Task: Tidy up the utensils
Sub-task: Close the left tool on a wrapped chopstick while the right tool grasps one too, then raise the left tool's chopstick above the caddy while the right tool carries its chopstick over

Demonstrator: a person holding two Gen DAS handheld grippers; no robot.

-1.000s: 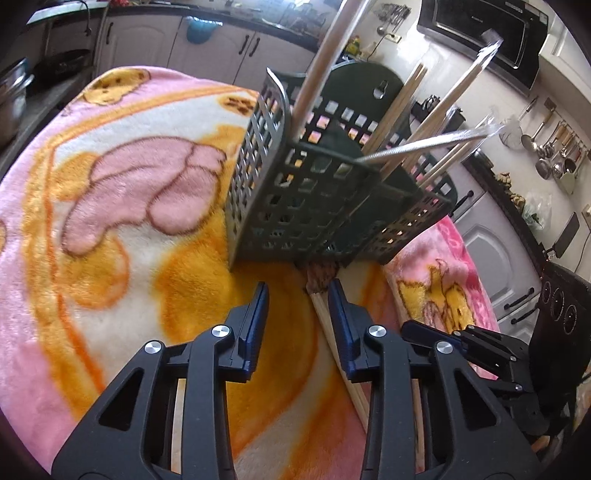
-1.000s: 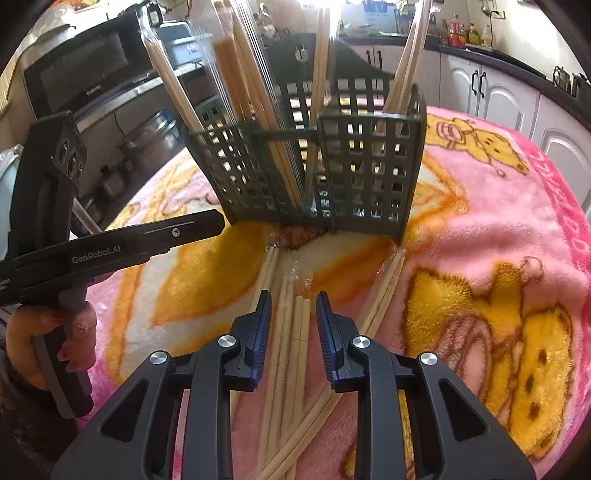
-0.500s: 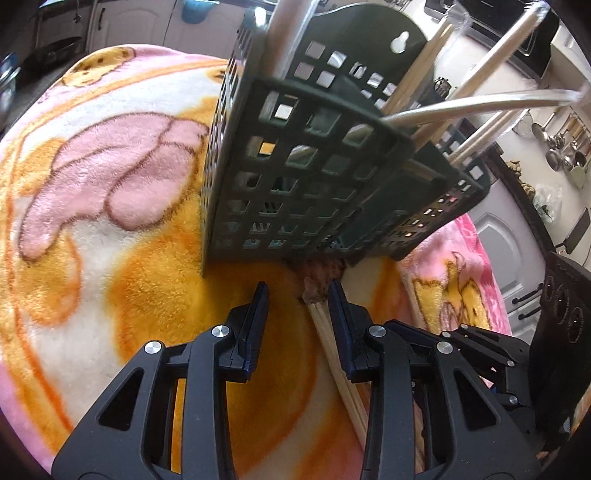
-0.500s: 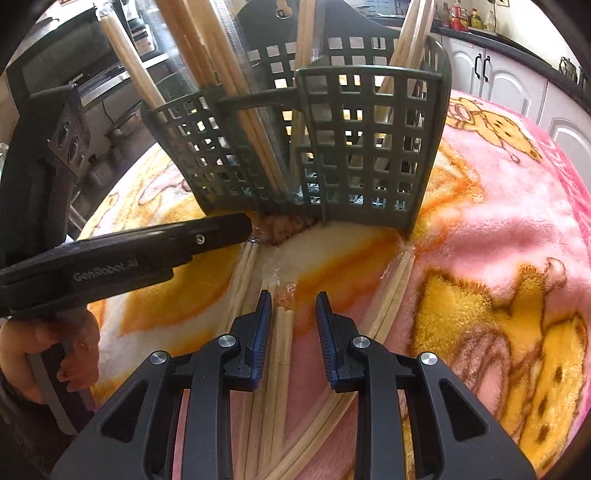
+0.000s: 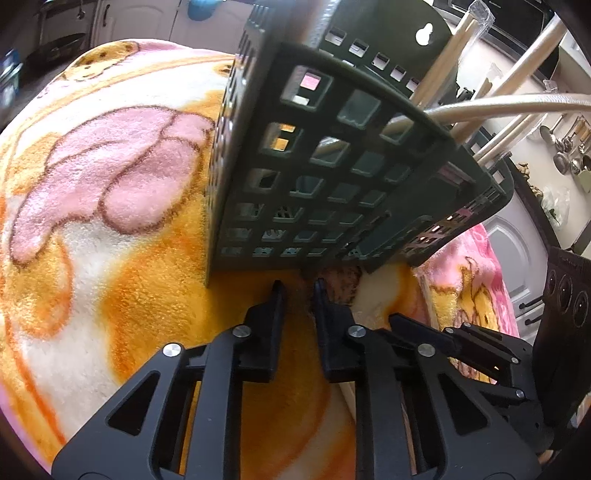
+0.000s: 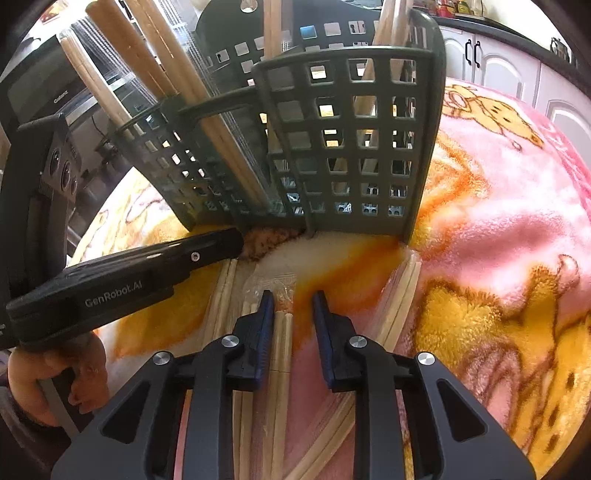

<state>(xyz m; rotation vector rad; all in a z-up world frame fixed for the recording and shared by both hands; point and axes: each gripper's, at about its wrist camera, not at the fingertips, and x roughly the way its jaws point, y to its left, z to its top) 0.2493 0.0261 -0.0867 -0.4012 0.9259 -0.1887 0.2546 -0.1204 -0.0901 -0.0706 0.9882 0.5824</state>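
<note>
The chopsticks (image 6: 282,332) lie on the blanket (image 6: 498,240) before the basket (image 6: 351,147), long axis running along your right gripper (image 6: 293,299), whose narrowing jaws straddle them unpinched. Your left gripper (image 5: 297,288), beside, is closing on nothing.

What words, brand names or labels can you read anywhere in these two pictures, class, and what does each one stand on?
"GenRobot.AI": white lettering on the side of the left tool, seen in the right wrist view.
"Galanz", probably: small pale lettering on the front of the dark microwave; too blurred to be sure.
Bottles on the far counter: labels too small to read.
Left wrist view: no readable text.
</note>
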